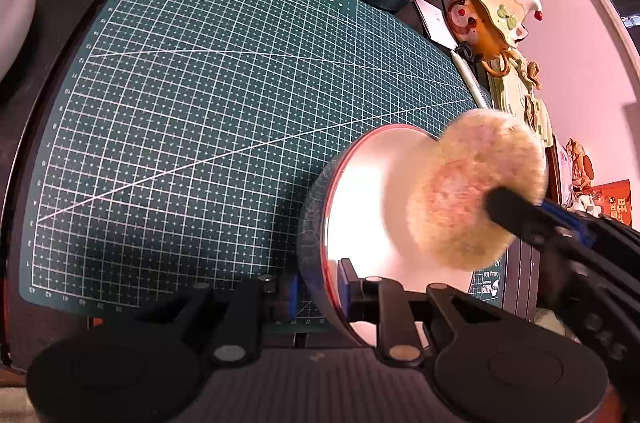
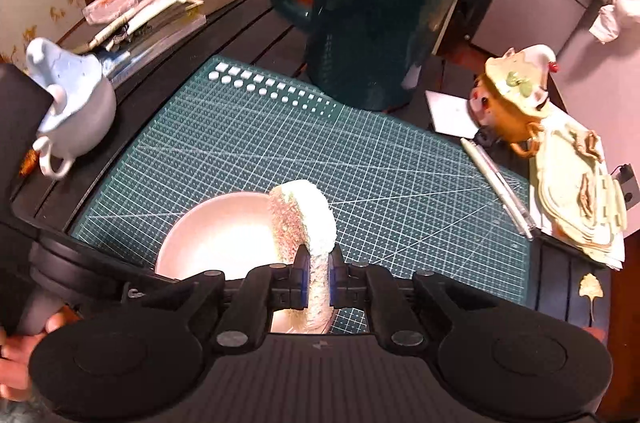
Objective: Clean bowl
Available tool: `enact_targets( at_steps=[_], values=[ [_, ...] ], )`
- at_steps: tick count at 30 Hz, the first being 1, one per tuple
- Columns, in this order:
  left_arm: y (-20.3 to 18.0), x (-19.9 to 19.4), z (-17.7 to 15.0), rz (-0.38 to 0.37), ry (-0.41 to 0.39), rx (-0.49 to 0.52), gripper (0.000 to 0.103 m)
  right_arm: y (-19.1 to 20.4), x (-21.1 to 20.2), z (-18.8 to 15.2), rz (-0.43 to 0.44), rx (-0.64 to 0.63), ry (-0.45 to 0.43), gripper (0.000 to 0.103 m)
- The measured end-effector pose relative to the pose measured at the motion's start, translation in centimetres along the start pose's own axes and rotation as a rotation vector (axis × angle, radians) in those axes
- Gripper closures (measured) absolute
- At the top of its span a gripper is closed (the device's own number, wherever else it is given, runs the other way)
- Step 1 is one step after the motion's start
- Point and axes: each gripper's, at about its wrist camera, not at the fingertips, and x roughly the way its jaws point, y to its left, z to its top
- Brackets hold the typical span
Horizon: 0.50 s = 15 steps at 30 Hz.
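Showing no legible writing, left claw [image 1: 318,297] gripping bowl [image 1: 360,207]; right claw [image 2: 318,281] pinching sponge [image 2: 302,219]

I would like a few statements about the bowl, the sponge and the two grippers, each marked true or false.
1. The left gripper clamps the rim of the white bowl with the red edge. True.
2. The right gripper is open and empty. False: it is shut on the round pale fluffy sponge.
3. The bowl sits over the green grid cutting mat. True.
4. The tall dark green jug lies on its side. False: it stands upright.
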Motion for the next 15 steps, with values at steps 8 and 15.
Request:
enact_targets(
  at_steps=[8,15],
  values=[
    [-0.3,0.0,0.0,0.004,-0.001,0.004,0.084,-0.8,0.2,-0.4,0.192,0.068,0.002,0.095],
    [-0.3,0.2,0.2,0.006,0.000,0.008,0.084,0.1,2.8,-1.1,0.146,0.023,0.047,0.095]
  ],
)
